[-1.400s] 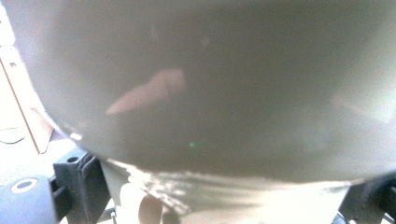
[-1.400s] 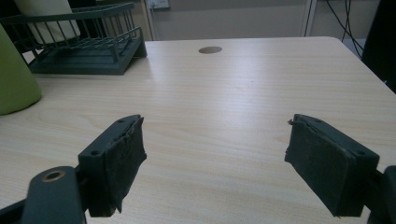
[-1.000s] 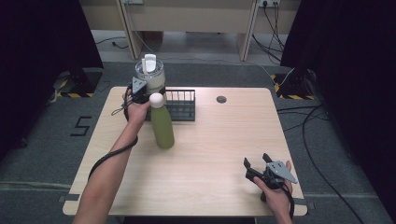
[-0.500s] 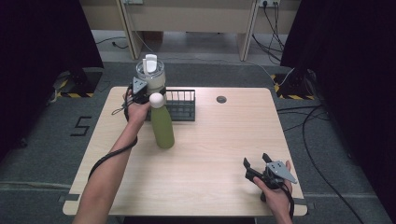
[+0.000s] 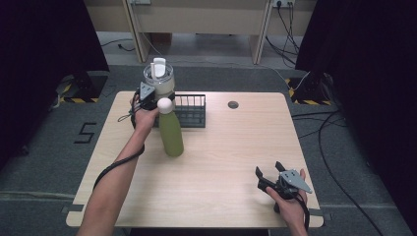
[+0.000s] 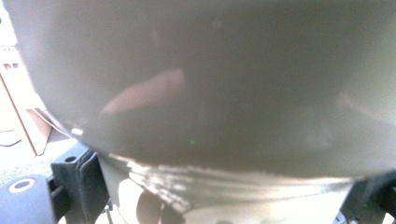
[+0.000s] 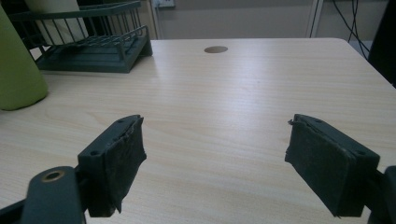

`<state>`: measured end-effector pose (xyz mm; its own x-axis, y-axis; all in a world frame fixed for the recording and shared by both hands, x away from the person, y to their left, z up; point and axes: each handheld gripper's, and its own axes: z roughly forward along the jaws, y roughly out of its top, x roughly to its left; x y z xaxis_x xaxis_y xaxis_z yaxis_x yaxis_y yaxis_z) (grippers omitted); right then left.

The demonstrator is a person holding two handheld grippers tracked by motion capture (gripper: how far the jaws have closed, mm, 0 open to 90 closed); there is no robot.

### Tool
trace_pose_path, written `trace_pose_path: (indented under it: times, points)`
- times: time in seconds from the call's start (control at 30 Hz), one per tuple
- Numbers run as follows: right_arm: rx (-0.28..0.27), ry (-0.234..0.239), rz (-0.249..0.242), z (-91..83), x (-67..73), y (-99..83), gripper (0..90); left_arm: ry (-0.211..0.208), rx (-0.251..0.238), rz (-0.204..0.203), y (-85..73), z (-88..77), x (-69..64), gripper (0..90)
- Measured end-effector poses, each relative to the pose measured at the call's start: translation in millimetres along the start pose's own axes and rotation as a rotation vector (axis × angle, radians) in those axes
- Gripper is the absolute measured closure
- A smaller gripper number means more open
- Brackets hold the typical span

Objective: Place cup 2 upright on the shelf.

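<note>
Left hand-held gripper [image 5: 147,93] up at the far left of the worktop [image 5: 221,162], jaws pinching a pale tumbler [image 5: 158,81] with a clear lid and white spout, just beside the left end of a dark wire rack [image 5: 192,110]; close up in the left gripper view, tumbler wall [image 6: 201,93] pressed between both jaws. Hard to tell whether tumbler stands on the wood or hangs just above it. Green bottle [image 5: 170,130] with white cap upright just in front, near the left forearm. Right hand-held gripper [image 5: 268,179] resting at the near right corner, jaws spread wide, holding nothing. Probably mid-carry or mid-placement of the tumbler; next move likely calls for a steady, upright set-down without nudging the bottle. Light wood-grain worktop with a round cable hole [image 5: 233,104]; grey carpet around, black curtains at both sides, loose cables at right.
</note>
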<state>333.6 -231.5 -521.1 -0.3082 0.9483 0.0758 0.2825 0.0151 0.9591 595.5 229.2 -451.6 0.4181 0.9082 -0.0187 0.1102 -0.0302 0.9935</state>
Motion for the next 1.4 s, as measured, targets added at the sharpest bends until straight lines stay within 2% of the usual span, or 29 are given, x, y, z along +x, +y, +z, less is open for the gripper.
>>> trace_pose_path:
  times: [0.3,0.8,1.13,1.4]
  points:
    - [0.007,0.003,-0.002,0.0,0.1,0.1,18.4,0.013,0.000,0.003,0.0,-0.9,-0.9,6.5]
    - [0.006,0.007,-0.006,1.1,0.7,0.2,18.1,0.009,-0.009,0.011,2.4,-8.0,-0.7,3.3]
    - [0.006,0.007,-0.006,1.6,1.7,0.3,18.1,0.008,-0.021,0.028,7.6,-20.0,-1.7,3.6]
    - [0.007,0.006,-0.005,2.2,2.0,0.5,18.0,0.003,-0.030,0.024,8.3,-28.2,-1.9,3.8]
